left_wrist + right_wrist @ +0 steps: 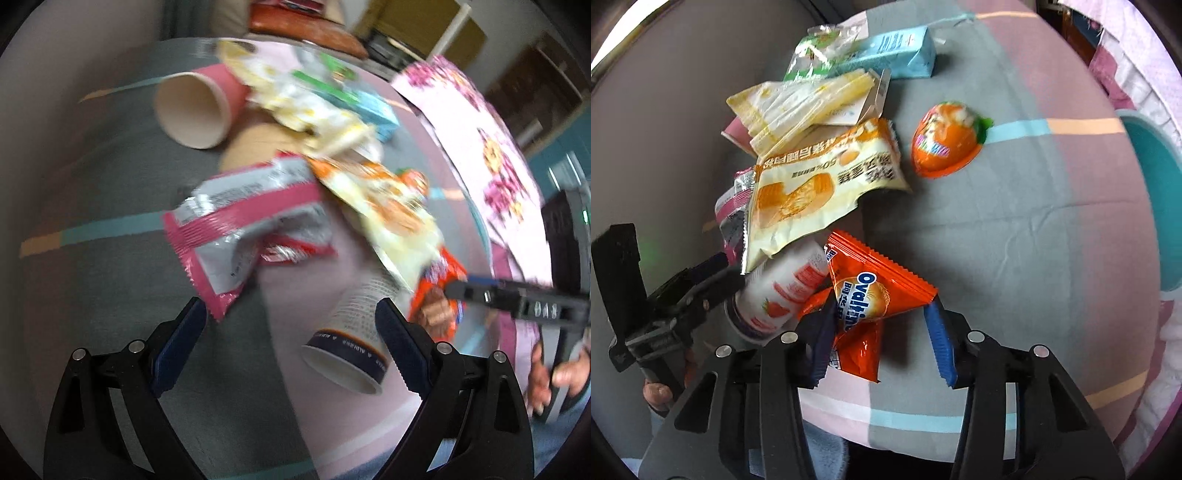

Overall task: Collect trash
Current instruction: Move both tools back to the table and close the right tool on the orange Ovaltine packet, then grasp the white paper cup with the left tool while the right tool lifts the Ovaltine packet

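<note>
Trash lies heaped on a bed sheet [1015, 229] striped grey, pink and teal, and I list it from my two wrist views. Item one, an orange Ovaltine packet [877, 291]: it sits between the fingers of my right gripper [882, 347], its lower part folded down into the gap; the left pad [822, 343] touches the crumpled foil, while the blue right pad [940, 343] meets only the packet's corner, so I cannot tell whether it is gripped. The jaws stand about half apart. Readable: "Ovaltine" in white on blue. Item two, a paper cup [354, 332] lying on its side, dark band at the rim with small lettering too blurred to read; it lies just inside the right finger of my left gripper [290, 347], whose jaws stand wide with nothing pressed. In the right view that cup shows a strawberry picture. Item three, a yellow-white pouch [816, 192] with Chinese print and "50%". Item four, a pink-and-silver wrapper [243, 229], just ahead of the left gripper. Item five, a pink paper cup [199, 107], on its side. Item six, a light-blue carton [897, 51]. Item seven, an orange egg-shaped pack [943, 142], apart from the heap.
</note>
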A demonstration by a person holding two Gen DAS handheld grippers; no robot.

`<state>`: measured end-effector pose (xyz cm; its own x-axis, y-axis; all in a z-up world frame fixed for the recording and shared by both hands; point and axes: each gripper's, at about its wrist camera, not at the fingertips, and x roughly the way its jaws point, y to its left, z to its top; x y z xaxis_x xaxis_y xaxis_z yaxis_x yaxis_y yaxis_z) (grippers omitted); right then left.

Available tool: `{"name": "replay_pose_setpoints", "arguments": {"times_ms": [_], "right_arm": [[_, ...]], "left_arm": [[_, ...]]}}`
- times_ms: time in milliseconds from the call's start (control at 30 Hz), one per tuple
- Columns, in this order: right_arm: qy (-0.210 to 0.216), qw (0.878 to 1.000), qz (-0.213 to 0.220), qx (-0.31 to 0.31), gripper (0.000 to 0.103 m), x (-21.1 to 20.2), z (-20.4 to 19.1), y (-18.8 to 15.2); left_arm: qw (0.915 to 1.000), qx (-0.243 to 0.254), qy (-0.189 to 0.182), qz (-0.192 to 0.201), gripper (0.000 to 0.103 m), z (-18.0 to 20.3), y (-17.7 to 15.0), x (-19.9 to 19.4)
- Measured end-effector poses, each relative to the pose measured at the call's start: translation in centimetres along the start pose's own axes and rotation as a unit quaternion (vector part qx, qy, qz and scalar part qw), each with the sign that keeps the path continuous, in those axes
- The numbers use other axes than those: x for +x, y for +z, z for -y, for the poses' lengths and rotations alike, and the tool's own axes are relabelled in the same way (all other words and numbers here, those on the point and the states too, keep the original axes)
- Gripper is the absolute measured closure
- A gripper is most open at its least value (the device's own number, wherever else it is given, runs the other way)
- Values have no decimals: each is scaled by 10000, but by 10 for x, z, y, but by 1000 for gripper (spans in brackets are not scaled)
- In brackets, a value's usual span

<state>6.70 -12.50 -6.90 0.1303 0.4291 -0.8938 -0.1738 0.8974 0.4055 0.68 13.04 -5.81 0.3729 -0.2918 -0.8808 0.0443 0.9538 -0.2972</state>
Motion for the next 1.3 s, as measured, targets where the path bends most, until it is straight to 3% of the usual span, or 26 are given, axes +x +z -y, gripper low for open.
{"name": "replay_pose_setpoints", "arguments": {"times_ms": [300,633,833,1000,1100,1133,1300], "right_arm": [[-277,9985,412,222,60,-28,40,8],[-101,9967,611,528,60,-40,66,8],[25,9957,707,605,60,-44,72,6],[28,9941,838,683,60,-53,82,4],[62,9931,901,751,60,-56,90,4],[76,9927,920,779,60,-57,93,3],[153,9912,981,881,60,-59,104,3]], "left_arm": [[9951,887,140,-401,10,50,-7,10],[9903,1344,364,42,10,82,-1,-22],[9799,1839,498,-584,13,99,-6,20],[9793,1668,677,-930,13,93,-7,52],[9795,1534,729,-1084,32,95,-8,59],[9786,1562,832,-1052,49,98,-9,58],[9829,1474,680,-871,51,114,-11,35]]}}
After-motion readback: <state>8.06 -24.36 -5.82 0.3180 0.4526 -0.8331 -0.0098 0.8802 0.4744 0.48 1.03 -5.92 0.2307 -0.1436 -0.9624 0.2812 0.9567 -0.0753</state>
